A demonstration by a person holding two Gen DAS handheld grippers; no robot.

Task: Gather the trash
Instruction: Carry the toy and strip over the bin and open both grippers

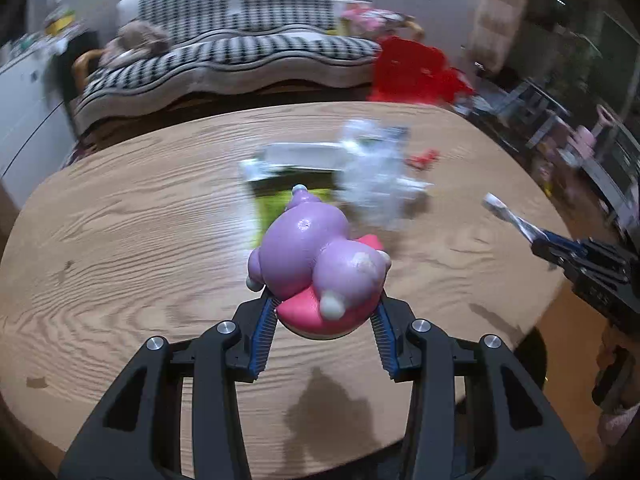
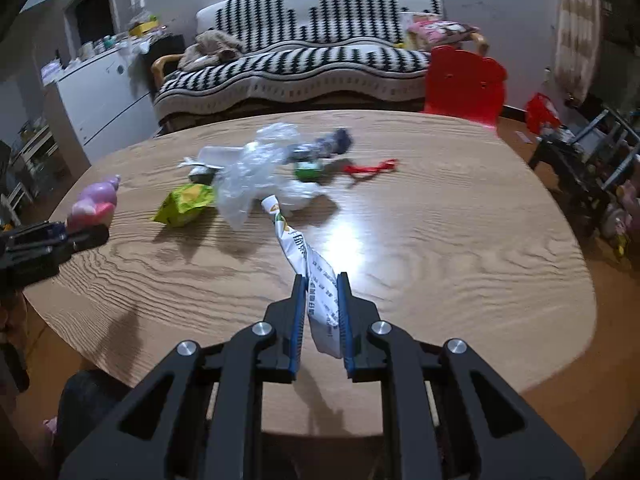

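Left wrist view: left gripper (image 1: 324, 300) tilted down over table (image 1: 120, 220), jaws on purple toy (image 1: 316, 248).

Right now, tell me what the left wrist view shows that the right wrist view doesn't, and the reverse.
Only the left wrist view: the rounded back of the purple and pink toy, gripped between the left gripper's jaws.

Only the right wrist view: the printing on the white wrapper pinched by the right gripper, a white cabinet, and the yellow-green packet unobscured.

Both: the wooden table, clear plastic bag, red scrap, striped sofa and red chair.
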